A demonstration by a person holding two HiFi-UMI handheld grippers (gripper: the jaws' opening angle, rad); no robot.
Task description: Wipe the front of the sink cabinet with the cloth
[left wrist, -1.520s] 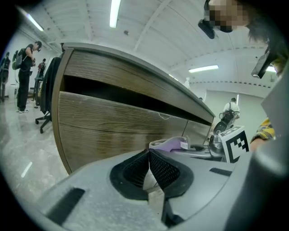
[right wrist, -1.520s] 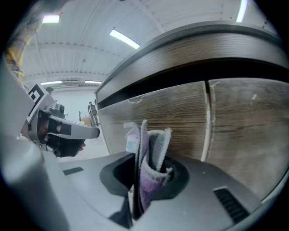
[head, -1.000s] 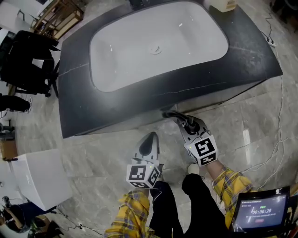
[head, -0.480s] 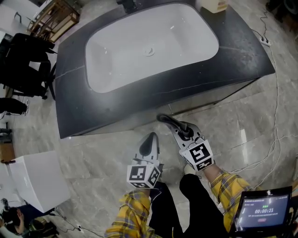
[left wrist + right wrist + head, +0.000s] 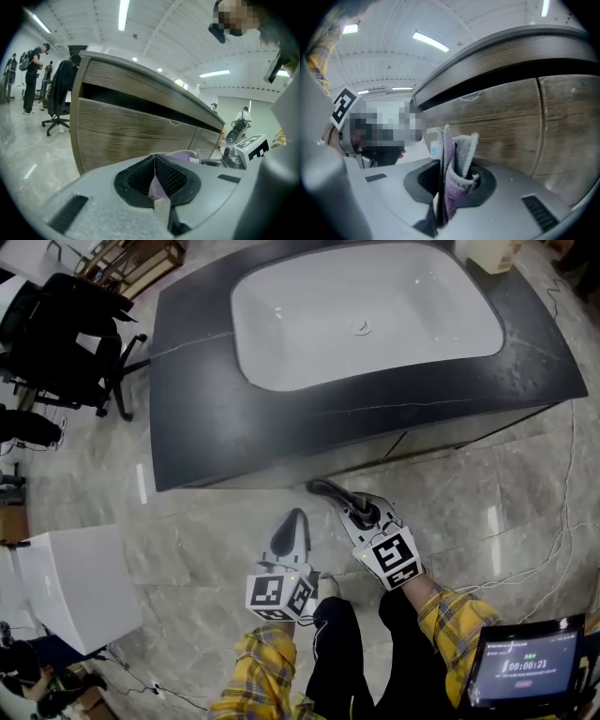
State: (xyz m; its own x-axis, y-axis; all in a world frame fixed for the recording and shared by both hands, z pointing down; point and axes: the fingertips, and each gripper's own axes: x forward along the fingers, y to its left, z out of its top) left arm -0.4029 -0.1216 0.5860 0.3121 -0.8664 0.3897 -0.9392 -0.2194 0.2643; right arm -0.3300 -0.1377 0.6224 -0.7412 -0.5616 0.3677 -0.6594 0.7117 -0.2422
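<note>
Small screen (image 5: 523, 667) at bottom right of head view reads 00:00:21; right hand-held gripper (image 5: 451, 187) pinches a folded lilac-grey cloth (image 5: 457, 154), which stands up just before the wood-grain cabinet front (image 5: 511, 126), contact unclear; left hand-held gripper (image 5: 155, 180) has jaws pressed together, nothing clearly betw. them, aimed at the same front; dark bench (image 5: 197, 427) w/ white sink (image 5: 366, 315) overhangs above; black chair (image 5: 66, 334) & white box (image 5: 75, 587) stand off to the left.
</note>
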